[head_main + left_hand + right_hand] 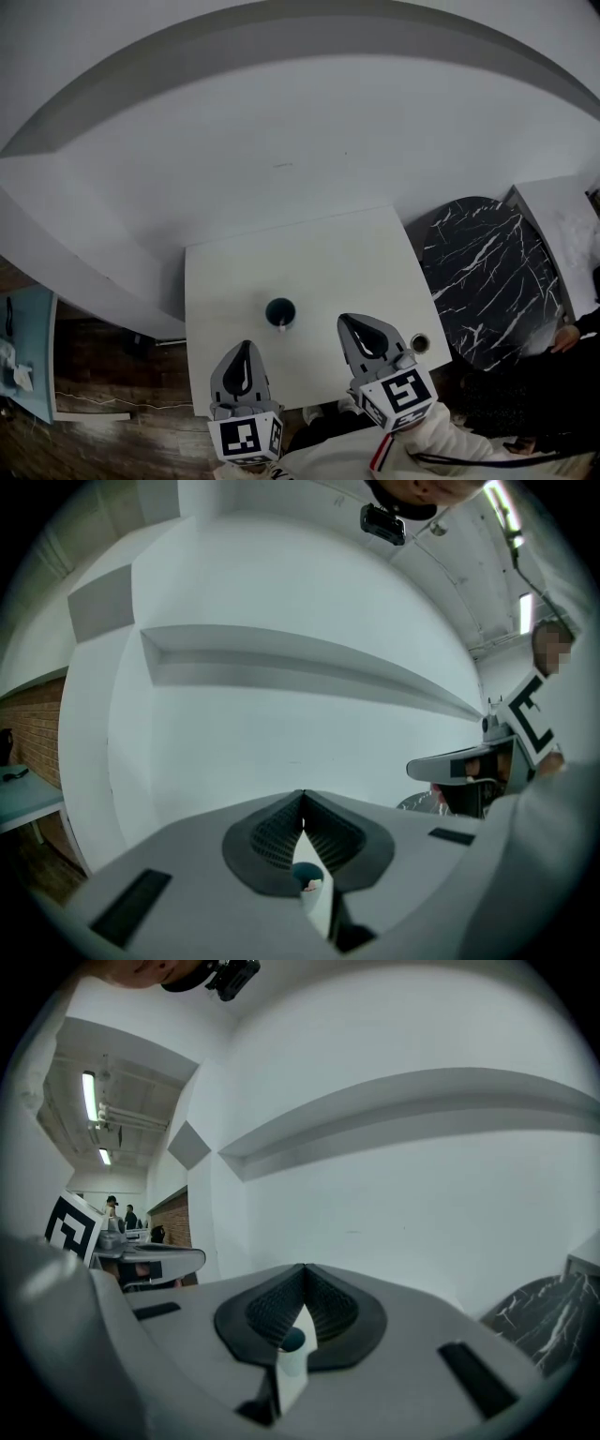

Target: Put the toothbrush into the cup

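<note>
Dark teal cup [280, 312] on white table [319, 258]; right of the table, black slab [487, 281] veined white; left gripper [246, 349] and right gripper [349, 323] grey, markers [246, 437] black-and-white.

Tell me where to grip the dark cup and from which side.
Grip the cup across its round outer wall, below the rim, coming in level from the near edge of the table. It stands upright with its mouth up, so the sides are free; the toothbrush leans on the near rim, so a rim pinch from above would probably catch it.
</note>
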The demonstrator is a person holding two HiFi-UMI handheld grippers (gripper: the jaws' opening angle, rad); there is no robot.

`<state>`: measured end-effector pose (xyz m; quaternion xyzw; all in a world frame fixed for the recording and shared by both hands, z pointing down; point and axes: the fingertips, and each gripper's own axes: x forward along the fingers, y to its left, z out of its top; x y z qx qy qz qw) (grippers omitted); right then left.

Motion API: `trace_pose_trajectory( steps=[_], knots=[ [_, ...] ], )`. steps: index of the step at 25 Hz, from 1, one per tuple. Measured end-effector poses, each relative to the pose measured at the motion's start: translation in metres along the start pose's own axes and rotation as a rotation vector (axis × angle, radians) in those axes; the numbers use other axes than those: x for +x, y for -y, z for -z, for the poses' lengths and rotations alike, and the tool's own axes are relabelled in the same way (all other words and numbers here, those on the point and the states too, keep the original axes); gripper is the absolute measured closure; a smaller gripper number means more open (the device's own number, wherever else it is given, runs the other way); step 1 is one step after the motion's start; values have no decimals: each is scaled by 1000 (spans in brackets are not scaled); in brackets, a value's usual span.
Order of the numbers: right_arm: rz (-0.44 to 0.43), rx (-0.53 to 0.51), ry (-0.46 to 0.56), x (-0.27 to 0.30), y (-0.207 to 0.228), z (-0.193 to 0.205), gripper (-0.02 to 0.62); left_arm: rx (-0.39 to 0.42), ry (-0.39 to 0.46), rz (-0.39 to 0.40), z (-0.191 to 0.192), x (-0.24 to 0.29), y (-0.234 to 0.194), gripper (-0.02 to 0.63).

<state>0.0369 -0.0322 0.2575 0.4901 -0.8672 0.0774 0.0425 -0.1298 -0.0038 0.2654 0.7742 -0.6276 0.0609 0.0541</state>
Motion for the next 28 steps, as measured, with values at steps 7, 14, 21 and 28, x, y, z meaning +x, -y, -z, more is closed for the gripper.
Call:
trace_pose_trajectory(
  steps=[7,14,21,28],
  knots=[
    [-9,-16,20,-8,-4,-17,591,1,20,-7,-22,-6,2,595],
    [-24,-17,15,-7,-6,-17,591,2,18,-12,-20,-5,2,595],
    [-4,2,11,-10,6,-14,591,13,-5,3,-15,-3,9,595],
    [-4,1,26,-11,15,-17,591,17,-1,2,-15,3,17,595]
  ],
)
